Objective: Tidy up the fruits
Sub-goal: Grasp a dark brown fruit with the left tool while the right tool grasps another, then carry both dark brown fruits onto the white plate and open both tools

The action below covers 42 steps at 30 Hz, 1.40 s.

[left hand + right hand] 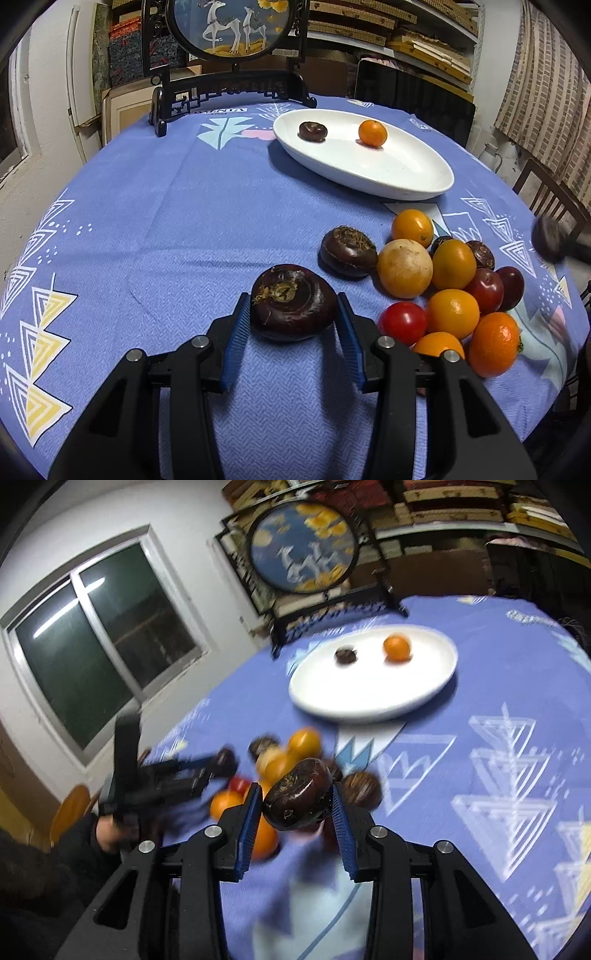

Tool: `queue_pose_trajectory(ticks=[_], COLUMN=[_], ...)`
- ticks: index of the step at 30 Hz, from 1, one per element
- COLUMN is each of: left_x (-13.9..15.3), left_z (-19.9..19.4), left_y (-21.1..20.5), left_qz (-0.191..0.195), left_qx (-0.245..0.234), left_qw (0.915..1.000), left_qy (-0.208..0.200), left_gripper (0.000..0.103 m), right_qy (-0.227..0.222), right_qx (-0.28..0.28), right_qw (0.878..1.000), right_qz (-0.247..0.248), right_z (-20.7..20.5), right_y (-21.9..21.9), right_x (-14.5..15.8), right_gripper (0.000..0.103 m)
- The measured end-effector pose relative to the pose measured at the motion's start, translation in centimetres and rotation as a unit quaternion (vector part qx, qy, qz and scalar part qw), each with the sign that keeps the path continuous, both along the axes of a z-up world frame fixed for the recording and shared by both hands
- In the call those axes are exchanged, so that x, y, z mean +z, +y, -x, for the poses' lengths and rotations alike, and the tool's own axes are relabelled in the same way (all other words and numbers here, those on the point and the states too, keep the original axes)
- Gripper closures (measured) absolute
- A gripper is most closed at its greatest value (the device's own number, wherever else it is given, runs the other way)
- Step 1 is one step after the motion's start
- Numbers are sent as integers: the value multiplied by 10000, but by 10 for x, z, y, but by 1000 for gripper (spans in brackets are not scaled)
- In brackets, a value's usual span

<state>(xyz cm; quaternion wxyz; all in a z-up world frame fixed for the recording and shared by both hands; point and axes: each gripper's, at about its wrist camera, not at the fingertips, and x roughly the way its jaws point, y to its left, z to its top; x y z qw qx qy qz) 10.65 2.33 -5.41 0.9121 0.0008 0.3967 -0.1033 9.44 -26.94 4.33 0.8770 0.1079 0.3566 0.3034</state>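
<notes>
My left gripper (293,314) is shut on a dark brown water chestnut (293,301) just above the blue tablecloth. My right gripper (295,803) is shut on another water chestnut (297,799) and holds it above the fruit pile (280,764). The pile (443,288) of oranges, a red tomato, plums and chestnuts lies right of my left gripper. A white oval plate (388,173) further back holds one chestnut (313,131) and one orange (372,133); the plate also shows in the right wrist view (369,698). The left gripper (221,762) appears blurred at the left of the right wrist view.
A dark wooden stand with a round deer picture (229,55) is at the back of the table. Another chestnut (348,251) lies apart from the pile. A wooden chair (550,199) is at the right table edge. A window (99,642) is on the left wall.
</notes>
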Motion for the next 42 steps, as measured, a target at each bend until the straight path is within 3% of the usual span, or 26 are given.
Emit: queue_pose_trajectory(ticks=[5,8,15,18,25,32,41,42], left_x=[5,27,73,67,31,10,8,8], left_z=[-2,-12,-89,-131,-208,-224,-228,-228], left_y=[1,-3,-40,-60,-68,-77,-80,-80], left_qz=[86,146,398,351,528,366,243,230], left_qx=[15,-80,-416,-473,-315,-364,-386,-384], left_qw=[10000,9997,9974,9976,9974,9964,9968,9969], left_qy=[-22,-173,-423,-370,384,674,654,645], left_gripper=[59,59,58,58,58,58,57,53], right_qy=[-157,-205,-17,234,758,1047,953,906], right_qx=[-231,-260,-335,-401,-494,-576,-618,-620], right_qw=[9995,9994,9992,9987,9958,9928,9928,9933], right_qz=[-113,-101,-218,-195,-159,86,373,374], right_z=[-45,-72,-131,-158,-205,-227,-232,-230], right_y=[-5,-2,4,7,10,18,25,25], right_x=[23,32,26,12,-24,-46,-48,-46], right_gripper=[65,65,65,65,65,65,63,63])
